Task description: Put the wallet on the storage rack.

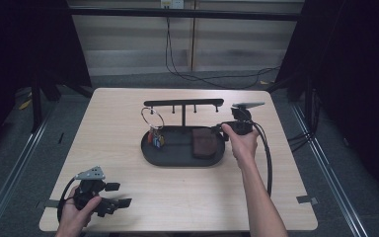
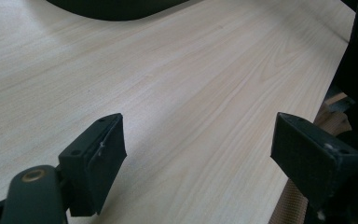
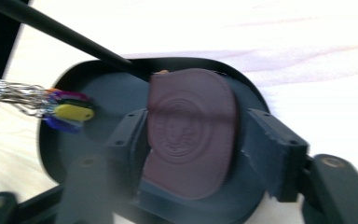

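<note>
Right gripper (image 3: 193, 144) at the right end of the black oval tray (image 1: 150, 153), jaws spread wide and straddling the maroon leather pouch (image 3: 191, 135), which lies flat on the tray floor, embossed round seal up. Neither jaw reads as touching the leather; frame is motion-blurred, so contact can't be confirmed.

Left gripper (image 2: 198, 154) parked low over the table (image 1: 177, 197) at the near-left corner, jaws wide, nothing between them.

Judgement: step in hand looks like a pick of the pouch. To do it well: centre jaws across the pouch width, lower until tips pass its top face, close on the side edges, not the flat. It's soft leather and likely to buckle, so grip gently and lift straight.

Edges/room:
- Tray rim sits just beside the pouch on the right and near sides; the right-hand jaw has little room there.
- Stand post (image 1: 183, 116) w/ hook bar (image 1: 182, 102) rises behind the pouch; bar crosses the right gripper view above it. Lift shouldn't swing rearward.
- Key ring (image 1: 152, 118) hangs from the bar's left hook, coloured tags (image 3: 67, 112) at tray's left end, well apart from the pouch.
- Open tabletop near and right of tray: best exit path.
</note>
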`<state>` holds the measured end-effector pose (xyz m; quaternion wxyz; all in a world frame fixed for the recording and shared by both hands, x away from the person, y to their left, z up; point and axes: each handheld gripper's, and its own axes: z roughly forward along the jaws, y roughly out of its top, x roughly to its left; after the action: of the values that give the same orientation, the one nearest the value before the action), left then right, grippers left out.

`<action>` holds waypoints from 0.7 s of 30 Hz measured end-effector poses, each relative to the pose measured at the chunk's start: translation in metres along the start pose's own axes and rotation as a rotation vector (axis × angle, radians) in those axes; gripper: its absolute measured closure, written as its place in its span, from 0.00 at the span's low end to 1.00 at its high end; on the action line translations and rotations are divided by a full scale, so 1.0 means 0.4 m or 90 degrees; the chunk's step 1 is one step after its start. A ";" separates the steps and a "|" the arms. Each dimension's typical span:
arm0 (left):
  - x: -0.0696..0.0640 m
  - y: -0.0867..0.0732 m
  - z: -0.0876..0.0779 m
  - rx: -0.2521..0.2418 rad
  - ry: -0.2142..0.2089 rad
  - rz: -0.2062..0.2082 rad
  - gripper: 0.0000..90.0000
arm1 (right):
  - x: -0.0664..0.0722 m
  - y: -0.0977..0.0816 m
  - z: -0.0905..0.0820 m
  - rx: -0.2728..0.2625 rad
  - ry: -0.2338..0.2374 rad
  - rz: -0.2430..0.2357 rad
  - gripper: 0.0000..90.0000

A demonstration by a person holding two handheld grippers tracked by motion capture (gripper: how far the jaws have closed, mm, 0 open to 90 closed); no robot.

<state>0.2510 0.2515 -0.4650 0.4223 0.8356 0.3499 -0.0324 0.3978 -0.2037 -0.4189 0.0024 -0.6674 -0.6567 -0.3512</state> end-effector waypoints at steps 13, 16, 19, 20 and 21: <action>0.002 -0.001 -0.006 -0.016 -0.010 -0.010 0.20 | 0.009 -0.042 -0.051 -0.027 -0.008 -0.056 0.26; 0.002 0.000 -0.004 -0.014 -0.009 -0.014 0.20 | 0.008 -0.056 -0.064 -0.035 0.004 -0.057 0.28; 0.003 -0.001 -0.001 -0.006 -0.003 -0.024 0.20 | -0.003 -0.073 -0.065 -0.024 0.005 -0.062 0.27; 0.004 -0.001 -0.002 -0.005 -0.004 -0.022 0.20 | -0.006 -0.079 -0.066 -0.030 0.008 -0.062 0.27; 0.004 -0.001 -0.002 -0.007 -0.004 -0.023 0.20 | -0.010 -0.084 -0.068 -0.036 0.018 -0.055 0.26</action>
<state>0.2517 0.2531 -0.4654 0.4269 0.8270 0.3636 -0.0405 0.3559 -0.2154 -0.4159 -0.0222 -0.6331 -0.6747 -0.3788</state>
